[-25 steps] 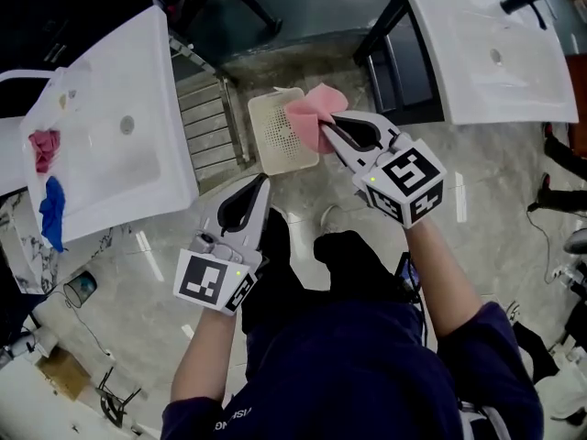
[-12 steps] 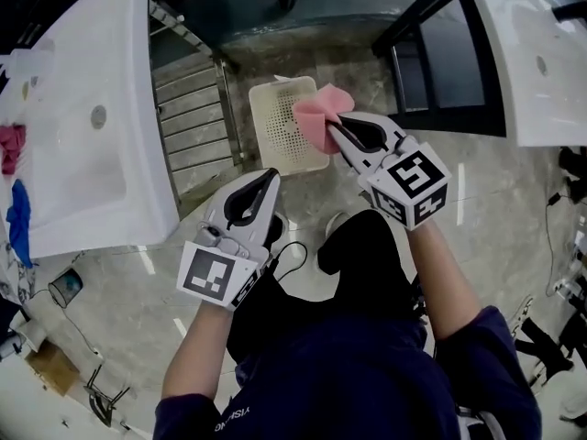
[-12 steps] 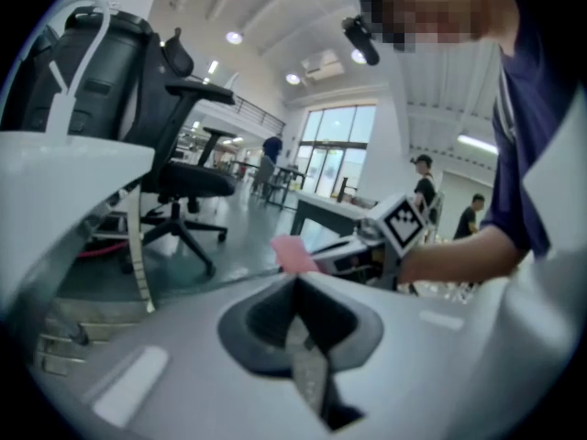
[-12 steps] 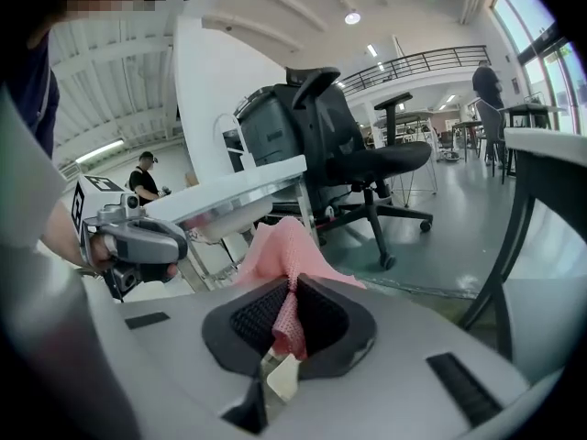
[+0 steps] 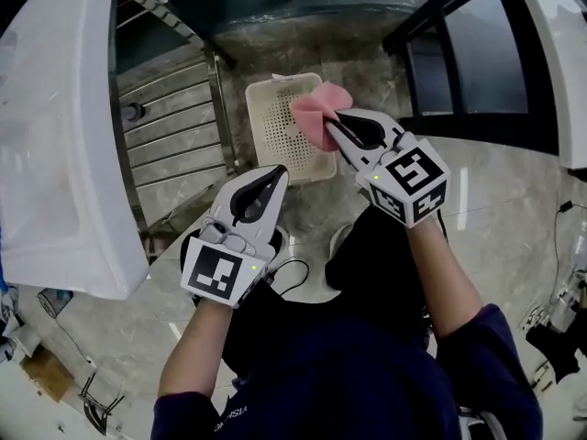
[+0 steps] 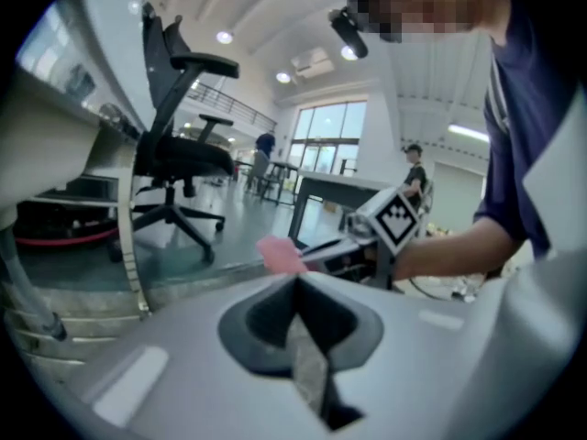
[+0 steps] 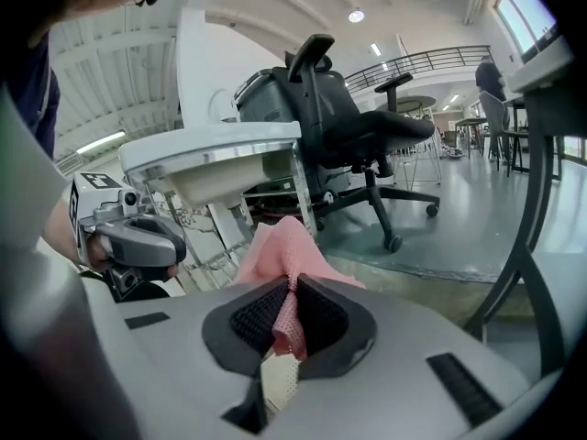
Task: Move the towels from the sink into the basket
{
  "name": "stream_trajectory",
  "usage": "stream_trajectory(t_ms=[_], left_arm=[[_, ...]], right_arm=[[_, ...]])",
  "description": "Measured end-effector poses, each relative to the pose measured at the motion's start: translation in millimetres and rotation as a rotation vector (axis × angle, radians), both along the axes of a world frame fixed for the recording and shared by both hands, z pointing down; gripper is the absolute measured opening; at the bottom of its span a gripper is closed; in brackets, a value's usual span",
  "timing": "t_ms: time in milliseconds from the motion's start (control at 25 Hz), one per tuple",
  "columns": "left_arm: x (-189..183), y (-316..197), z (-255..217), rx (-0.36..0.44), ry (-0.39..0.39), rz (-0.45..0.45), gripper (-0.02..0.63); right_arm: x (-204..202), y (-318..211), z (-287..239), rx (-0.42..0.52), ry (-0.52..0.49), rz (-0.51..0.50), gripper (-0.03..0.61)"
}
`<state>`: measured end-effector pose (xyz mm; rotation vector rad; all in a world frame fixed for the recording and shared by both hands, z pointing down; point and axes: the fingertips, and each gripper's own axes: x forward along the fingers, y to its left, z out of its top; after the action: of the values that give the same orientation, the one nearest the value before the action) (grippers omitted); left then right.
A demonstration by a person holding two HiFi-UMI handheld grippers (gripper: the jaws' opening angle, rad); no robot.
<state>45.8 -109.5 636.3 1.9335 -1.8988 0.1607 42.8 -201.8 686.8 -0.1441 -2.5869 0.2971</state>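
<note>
My right gripper (image 5: pixel 330 122) is shut on a pink towel (image 5: pixel 315 115), which hangs over the right edge of the white perforated basket (image 5: pixel 275 131) on the floor. In the right gripper view the pink towel (image 7: pixel 282 244) bunches up out of the right gripper (image 7: pixel 293 284), pinched between its ribbed pads. My left gripper (image 5: pixel 279 170) is shut and empty, its tips just short of the basket's near rim. In the left gripper view the left gripper (image 6: pixel 295 280) points toward the pink towel (image 6: pixel 280 253). No towel lies in the visible part of the basket.
A white sink (image 5: pixel 55 145) fills the left, with a metal rack (image 5: pixel 174 126) under it. A dark-framed stand (image 5: pixel 468 71) carries the second sink (image 5: pixel 561 53) at the right. A black office chair (image 7: pixel 358 126) stands beyond. My legs are below the grippers.
Both grippers have sunk toward the floor and the basket looks nearer. The right gripper kept the pink towel. The red and blue towels by the left sink have slid out of view.
</note>
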Motion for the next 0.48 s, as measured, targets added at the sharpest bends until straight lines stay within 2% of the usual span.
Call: stream_trajectory(t_ms=[480], left_arm=[[-9.1,-2.6,63.1,0.031,-0.063,0.016,0.003]], right_arm=[[-15.0,5.1,84.4,0.013,0.022,-0.034,0.026]])
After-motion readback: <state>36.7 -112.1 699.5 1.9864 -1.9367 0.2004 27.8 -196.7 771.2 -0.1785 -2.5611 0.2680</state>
